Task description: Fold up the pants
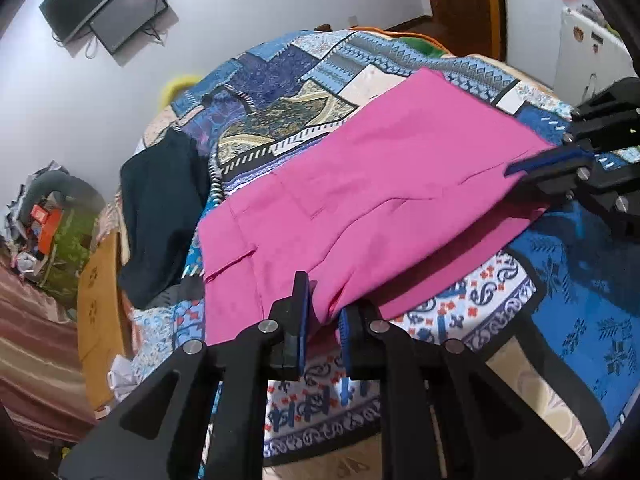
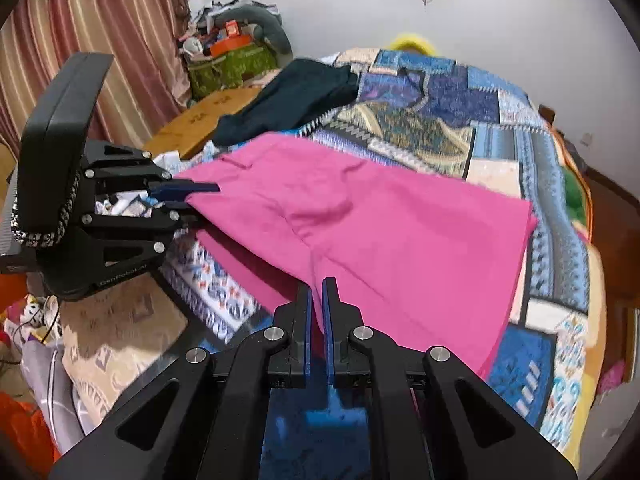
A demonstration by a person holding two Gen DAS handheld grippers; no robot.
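In the left wrist view, the left gripper [image 1: 323, 312] is pinching the near edge of the pink pants [image 1: 360, 200], its jaws nearly closed with a fold of cloth between the blue pads. The pants are lying across the patchwork quilt [image 1: 280, 92] on the bed, toward its near side, with that near edge lifting off the quilt. Toward the right edge of the bed the right gripper [image 1: 532, 164] is clamping the other end of the same near edge. A dark garment [image 1: 160, 208] is lying near the left edge of the bed, just beside the pants. In the right wrist view, the right gripper [image 2: 317, 304] is squeezing pink cloth between almost closed jaws, and the left gripper [image 2: 192, 196] is gripping the pants' [image 2: 380, 216] left end, near the bed's left edge. The pants are looking already doubled into a broad flat panel, so one fold seems done. Judging by both grips on the near edge, the next fold is only starting: the edge is raised but not yet carried over, and the final tidying is still waiting.
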